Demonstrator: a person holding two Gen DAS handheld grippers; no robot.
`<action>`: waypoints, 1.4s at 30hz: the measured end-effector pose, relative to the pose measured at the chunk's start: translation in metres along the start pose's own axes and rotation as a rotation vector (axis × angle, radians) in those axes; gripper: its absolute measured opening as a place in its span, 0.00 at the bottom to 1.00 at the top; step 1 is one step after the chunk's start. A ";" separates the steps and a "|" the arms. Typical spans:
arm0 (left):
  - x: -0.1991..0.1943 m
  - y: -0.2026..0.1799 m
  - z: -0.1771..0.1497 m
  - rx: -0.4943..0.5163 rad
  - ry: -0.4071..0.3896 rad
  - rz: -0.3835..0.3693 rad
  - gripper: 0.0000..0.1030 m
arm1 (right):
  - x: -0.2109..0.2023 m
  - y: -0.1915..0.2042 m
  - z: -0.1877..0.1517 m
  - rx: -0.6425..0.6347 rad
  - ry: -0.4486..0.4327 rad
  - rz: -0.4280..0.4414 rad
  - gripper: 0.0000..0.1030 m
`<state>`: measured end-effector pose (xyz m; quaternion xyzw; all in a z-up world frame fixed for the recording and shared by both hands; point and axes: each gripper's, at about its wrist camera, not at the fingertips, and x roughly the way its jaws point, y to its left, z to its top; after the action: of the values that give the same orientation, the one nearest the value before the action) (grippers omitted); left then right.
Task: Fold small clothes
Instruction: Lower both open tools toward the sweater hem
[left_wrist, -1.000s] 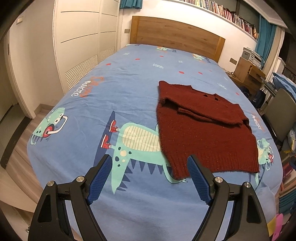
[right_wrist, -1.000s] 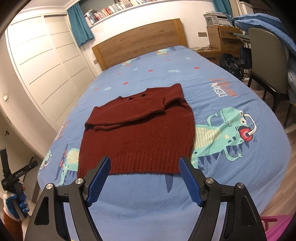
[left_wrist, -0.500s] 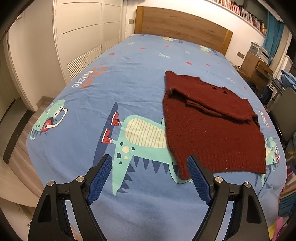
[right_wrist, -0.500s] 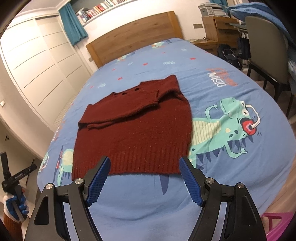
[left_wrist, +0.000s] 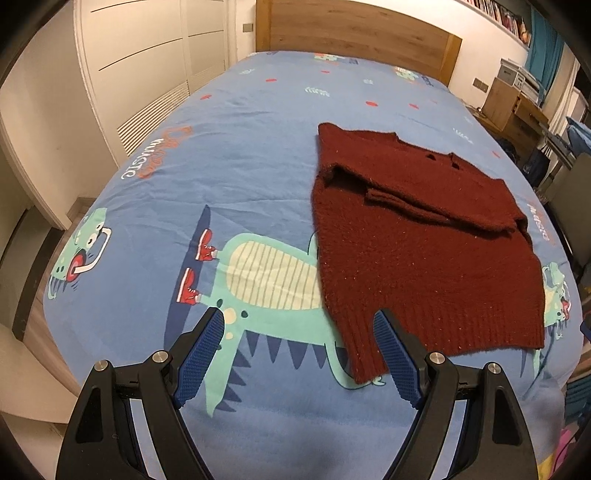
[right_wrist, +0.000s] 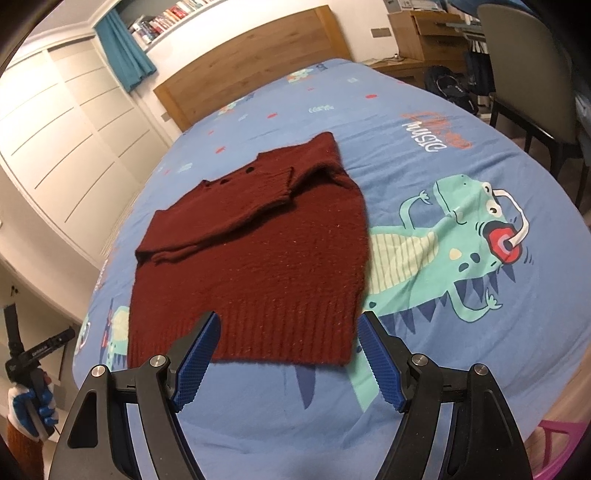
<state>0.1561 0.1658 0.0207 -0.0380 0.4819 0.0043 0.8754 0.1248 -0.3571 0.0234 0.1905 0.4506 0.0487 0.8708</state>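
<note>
Left gripper (left_wrist: 299, 347) is held spread wide, nothing gripped, above the bedspread (left_wrist: 221, 155) by the sweater's (left_wrist: 417, 236) near-left hem corner. Sweater is laid flat, sleeves folded in. Right gripper (right_wrist: 288, 349) is likewise spread, over the hem.

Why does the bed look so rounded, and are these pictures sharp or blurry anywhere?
Left wrist view: fisheye lens bulges the bed and darkens the corners; the sweater looks sharp. Right wrist view: same bulge, warm indoor light, sweater's right edge slightly smeared, soft shadow under its hem.
</note>
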 end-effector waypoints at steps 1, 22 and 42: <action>0.005 -0.001 0.002 0.000 0.010 0.003 0.77 | 0.003 -0.002 0.001 -0.002 0.004 0.000 0.76; 0.089 -0.004 0.019 -0.032 0.154 -0.024 0.77 | 0.102 -0.052 0.021 0.045 0.140 -0.010 0.76; 0.135 -0.004 -0.002 -0.048 0.288 -0.163 0.77 | 0.139 -0.060 0.015 0.050 0.255 0.068 0.77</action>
<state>0.2266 0.1577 -0.0945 -0.0980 0.5975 -0.0606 0.7935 0.2136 -0.3807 -0.0977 0.2197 0.5519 0.0907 0.7993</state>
